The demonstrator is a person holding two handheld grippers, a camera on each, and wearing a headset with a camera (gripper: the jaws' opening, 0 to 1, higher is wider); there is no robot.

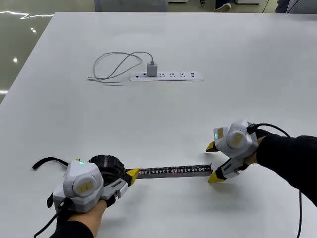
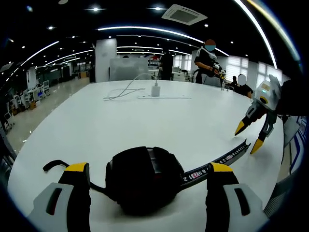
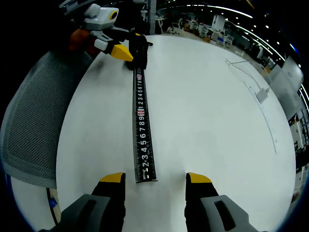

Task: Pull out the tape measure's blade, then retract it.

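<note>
The tape measure (image 1: 106,166) is lying on the table (image 1: 223,99) near my edge, its black case sitting between the fingers of my left gripper (image 1: 124,167). Those fingers are standing spread apart, with a gap showing on each side of the case in the left gripper view. The blade (image 1: 173,171) is running out flat along the table toward my right gripper (image 1: 213,162). Its end is resting between those fingers, nearer one of them. They are also parted and gripping nothing. A black strap (image 1: 47,161) is trailing from the case away from the blade. My left hand (image 1: 86,213) is reaching in from below, aiming its gripper along the blade. My right arm, in a black sleeve (image 1: 292,158), is coming in from the side with the gripper pointing back toward the case. Farther off on the white table a power strip (image 1: 166,76) is lying with a charger (image 1: 152,68) plugged in and a white cable (image 1: 116,64) looping beside it. Long ceiling lights are glowing over an open room, and people are standing beyond the table's far end.
</note>
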